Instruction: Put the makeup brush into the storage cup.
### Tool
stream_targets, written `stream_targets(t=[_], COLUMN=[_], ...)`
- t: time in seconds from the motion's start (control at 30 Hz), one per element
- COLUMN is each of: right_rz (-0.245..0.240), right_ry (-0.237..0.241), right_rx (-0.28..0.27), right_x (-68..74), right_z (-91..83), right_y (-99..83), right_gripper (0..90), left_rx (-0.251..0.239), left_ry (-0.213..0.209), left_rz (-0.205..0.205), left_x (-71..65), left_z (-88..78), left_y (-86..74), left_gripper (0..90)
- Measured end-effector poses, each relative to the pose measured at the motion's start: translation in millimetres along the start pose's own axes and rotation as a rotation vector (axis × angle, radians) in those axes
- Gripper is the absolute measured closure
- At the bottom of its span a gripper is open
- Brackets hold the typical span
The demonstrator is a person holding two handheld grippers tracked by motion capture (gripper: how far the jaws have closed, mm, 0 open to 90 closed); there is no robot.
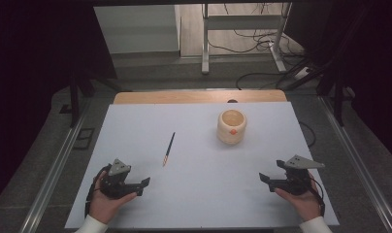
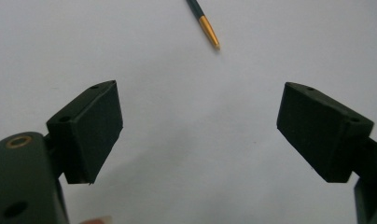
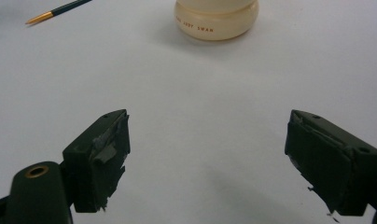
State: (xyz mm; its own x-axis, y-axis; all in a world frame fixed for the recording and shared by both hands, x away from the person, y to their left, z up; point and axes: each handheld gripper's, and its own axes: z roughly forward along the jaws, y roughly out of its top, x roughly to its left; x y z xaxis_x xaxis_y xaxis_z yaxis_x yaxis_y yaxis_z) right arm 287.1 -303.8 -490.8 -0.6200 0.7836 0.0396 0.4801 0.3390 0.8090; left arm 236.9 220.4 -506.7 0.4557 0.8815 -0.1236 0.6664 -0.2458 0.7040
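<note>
- The left gripper rests low on the white table cover, held in the person's left hand. In the left gripper view its two black jaws stand wide apart, and between them there is only bare white surface.
- The right gripper rests at the opposite side, held in the right hand. Its jaws are also spread wide with nothing between them. The pads in the right gripper view look worn, with torn grey tape on the left one.
- A thin dark pen with a gold tip lies flat on the cover. It is ahead of the left gripper and a little to its inner side, near but not touching. In the left gripper view its gold tip points toward the gripper, above the gap between the jaws.
- From the right gripper the pen is far ahead and to the left, well apart.
- A round cream pot stands upright on the cover, open at the top, with a small orange mark on its side. It is ahead of the right gripper and well apart from it; small lettering shows on its base in the right gripper view.
- The pot stands beyond the pen, to its right as seen from the left gripper, and the two do not touch.
- Each gripper carries a grey three-cornered plate on top.
</note>
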Motion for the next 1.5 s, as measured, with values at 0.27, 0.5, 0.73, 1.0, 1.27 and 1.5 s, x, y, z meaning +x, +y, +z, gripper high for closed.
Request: stream_targets(t=[0.27, 0.5, 0.73, 1.0, 1.27, 1.5], right_rz=[-0.001, -0.002, -0.004, 0.003, 0.001, 0.000], right_ry=[-0.005, -0.004, -0.012, -0.030, -0.033, -0.034], right_rx=[0.000, 0.008, 0.009, 0.008, 0.011, 0.013], right_x=[-0.2, -1.4, -1.4, -1.9, -1.6, -1.2], right_z=[-0.1, 1.9, 2.1, 2.0, 1.8, 2.2], right_y=[-0.3, -1.9, -2.1, -2.3, -2.8, -3.3], right_gripper=[15.1, 15.3, 15.4, 15.3, 15.3, 15.2], left_rx=[0.011, 0.031, 0.063, 0.077, 0.109, 0.122], left_ry=[-0.008, 0.002, -0.023, -0.048, -0.057, -0.073], left_rz=[-0.040, -0.063, -0.048, -0.030, -0.019, -0.016], left_x=[-0.3, -0.5, -1.2, -5.3, -9.2, -11.5], left_z=[-5.1, -3.3, 3.5, 12.2, 22.2, 32.1], left_y=[8.9, 22.2, 37.5, 57.3, 71.8, 80.7], left_gripper=[16.2, 16.9, 17.9, 18.0, 17.9, 18.0])
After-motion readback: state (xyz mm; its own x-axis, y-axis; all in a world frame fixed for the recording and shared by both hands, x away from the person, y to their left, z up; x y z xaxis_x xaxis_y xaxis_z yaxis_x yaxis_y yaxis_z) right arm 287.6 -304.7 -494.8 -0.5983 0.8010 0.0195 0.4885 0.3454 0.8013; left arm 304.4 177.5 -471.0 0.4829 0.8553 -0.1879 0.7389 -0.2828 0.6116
